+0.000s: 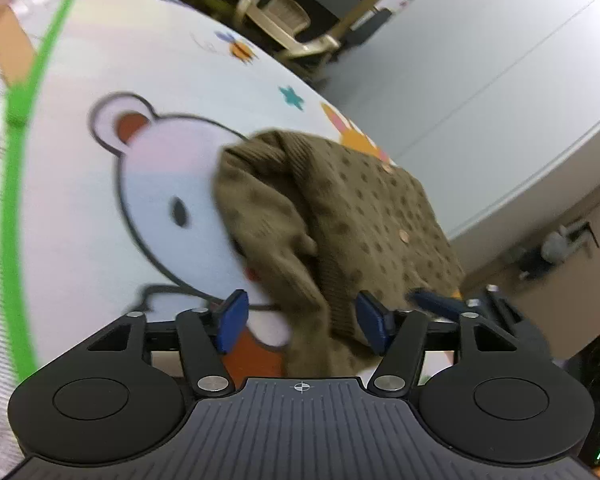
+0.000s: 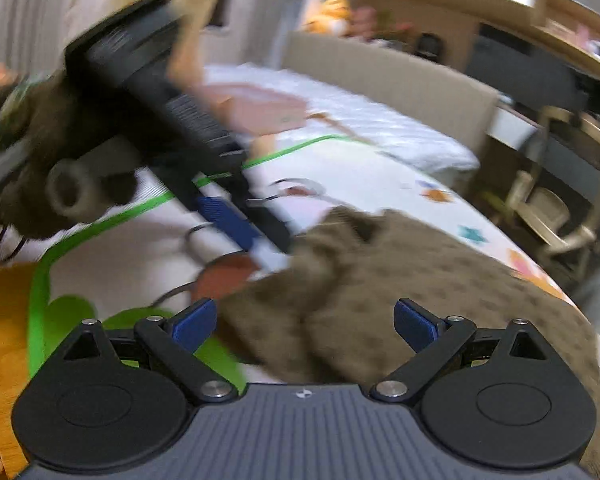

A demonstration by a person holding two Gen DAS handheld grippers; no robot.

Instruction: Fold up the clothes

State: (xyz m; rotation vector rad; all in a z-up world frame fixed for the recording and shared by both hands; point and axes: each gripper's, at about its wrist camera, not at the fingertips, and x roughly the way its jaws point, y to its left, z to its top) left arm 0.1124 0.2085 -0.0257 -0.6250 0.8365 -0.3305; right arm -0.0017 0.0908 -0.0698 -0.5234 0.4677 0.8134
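Knitwear lies bunched on a printed play mat: an olive-brown dotted cardigan with small round buttons, partly folded over on itself, its ribbed hem and a loose sleeve heaped toward the near side. It covers the right cheek of a large white cartoon bear drawn on the mat, and reaches toward the mat's right edge, where an orange-and-pink figure peeks out above it. A bright green border runs along the mat's left edge, with a ribbed white cover beyond it. The left gripper hovers low at the near end of the cardigan, its blue pads spread moderately apart; a hanging fold of the knit sits between them, close against the right pad, but the pads do not press it. From the right wrist view, the right gripper stands wide apart over the near bulk of the cardigan, with cloth between the pads and neither pad clamping it. The same view shows the left gripper coming in from the upper left, blurred, its blue finger ending just beside the cardigan's left edge, and the person's hand gripping its handle. Past the mat's far edge stand a wooden chair and a beige headboard.
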